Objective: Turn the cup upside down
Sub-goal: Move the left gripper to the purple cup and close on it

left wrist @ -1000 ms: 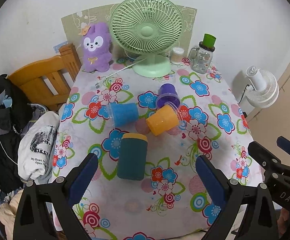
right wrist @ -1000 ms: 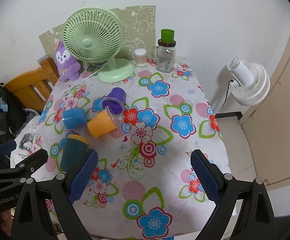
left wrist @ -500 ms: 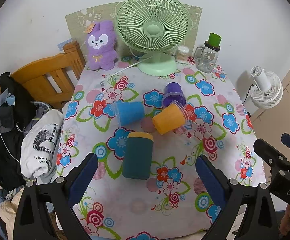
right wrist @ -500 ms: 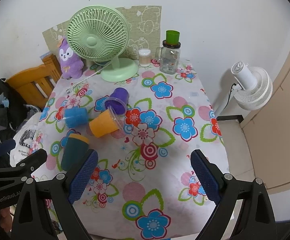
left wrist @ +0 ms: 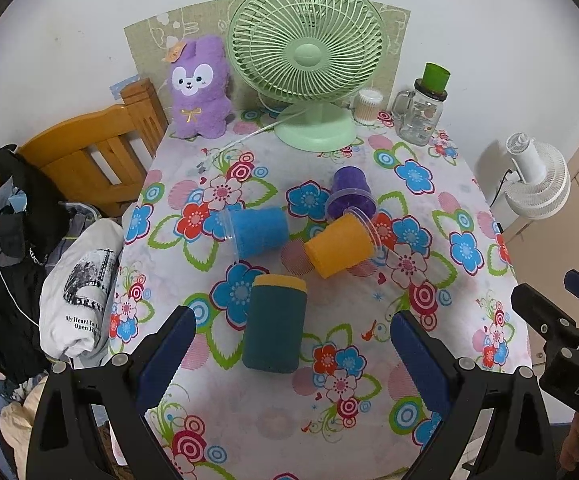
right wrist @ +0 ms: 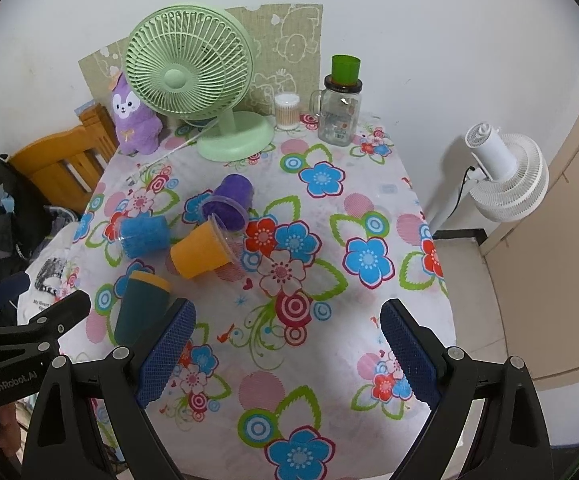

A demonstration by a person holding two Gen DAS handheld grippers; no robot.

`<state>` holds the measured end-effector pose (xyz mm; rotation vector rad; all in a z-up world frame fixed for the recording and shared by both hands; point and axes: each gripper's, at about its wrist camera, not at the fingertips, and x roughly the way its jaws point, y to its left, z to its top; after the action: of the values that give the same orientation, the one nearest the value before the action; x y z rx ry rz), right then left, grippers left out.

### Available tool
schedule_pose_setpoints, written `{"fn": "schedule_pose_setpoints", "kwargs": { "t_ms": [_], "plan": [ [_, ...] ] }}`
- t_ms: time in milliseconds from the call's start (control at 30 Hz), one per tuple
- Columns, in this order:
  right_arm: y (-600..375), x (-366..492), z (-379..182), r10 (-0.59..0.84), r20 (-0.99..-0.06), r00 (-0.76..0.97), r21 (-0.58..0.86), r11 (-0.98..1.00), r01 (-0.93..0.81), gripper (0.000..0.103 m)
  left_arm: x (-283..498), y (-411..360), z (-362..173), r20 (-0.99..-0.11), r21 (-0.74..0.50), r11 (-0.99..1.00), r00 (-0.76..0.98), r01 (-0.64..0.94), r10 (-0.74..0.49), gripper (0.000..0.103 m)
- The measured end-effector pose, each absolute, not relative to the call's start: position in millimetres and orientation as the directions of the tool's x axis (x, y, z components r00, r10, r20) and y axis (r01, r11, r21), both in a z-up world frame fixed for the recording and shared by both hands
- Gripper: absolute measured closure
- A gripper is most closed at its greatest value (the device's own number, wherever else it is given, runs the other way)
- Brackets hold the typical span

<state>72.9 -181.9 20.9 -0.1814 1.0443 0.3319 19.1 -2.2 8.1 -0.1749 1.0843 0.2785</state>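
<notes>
**Four cups on their sides, both grippers spread and empty**

The landmark is the green fan (left wrist: 305, 60) at the back of the flowered table (left wrist: 429, 360). In front of the fan's base, toward the camera, lie four cups, all tipped over on the cloth. The purple cup (left wrist: 350, 196) is nearest the fan, its mouth facing the camera. Just in front of it lies the orange cup (left wrist: 339, 246), its clear rim touching the purple cup's rim. To the left of the orange cup lies the blue cup (left wrist: 259, 231), mouth pointing left. Farthest from the fan lies the dark teal cup (left wrist: 275, 322) with a yellow end (that end points back toward the fan).

The left gripper (left wrist: 289, 356) hangs over the near edge of the table, jaws wide apart, with nothing between them; the teal cup lies just beyond its fingertips. The right gripper (right wrist: 287, 354) is likewise spread wide and empty, over bare cloth to the right of the teal cup.

Left of the fan sits a purple plush toy (left wrist: 199, 88); right of it stand a cotton swab tub (left wrist: 367, 106) and a glass jar (left wrist: 421, 114) with a green cap.
</notes>
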Motion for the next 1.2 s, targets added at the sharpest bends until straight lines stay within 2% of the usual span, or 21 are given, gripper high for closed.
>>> {"fn": "schedule_pose_setpoints", "kwargs": {
  "t_ms": [533, 700, 933, 1200],
  "plan": [
    [-168.3, 149.1, 8.6, 0.191, -0.881, 0.433, 0.029, 0.935, -0.354, 0.008, 91.8, 10.3, -8.9, -0.903, 0.011, 0.957, 0.408, -0.288, 0.134, 0.004],
    [-163.0, 178.5, -2.9, 0.184, -0.887, 0.424, 0.031, 0.939, -0.342, 0.008, 123.5, 6.0, -25.7, -0.914, 0.034, 0.966, 0.384, -0.255, 0.134, 0.004],
    [-156.9, 217.9, -26.2, 0.192, -0.906, 0.378, 0.073, 0.949, -0.307, 0.008, 166.4, -0.2, -57.2, -0.937, 0.018, 0.973, 0.335, -0.23, 0.097, 0.004],
    [-147.4, 247.0, -54.1, 0.164, -0.925, 0.342, 0.058, 0.952, -0.301, 0.008, 210.3, -2.1, -91.5, -0.957, -0.015, 0.975, 0.287, -0.223, 0.051, 0.004]
  ]
}}
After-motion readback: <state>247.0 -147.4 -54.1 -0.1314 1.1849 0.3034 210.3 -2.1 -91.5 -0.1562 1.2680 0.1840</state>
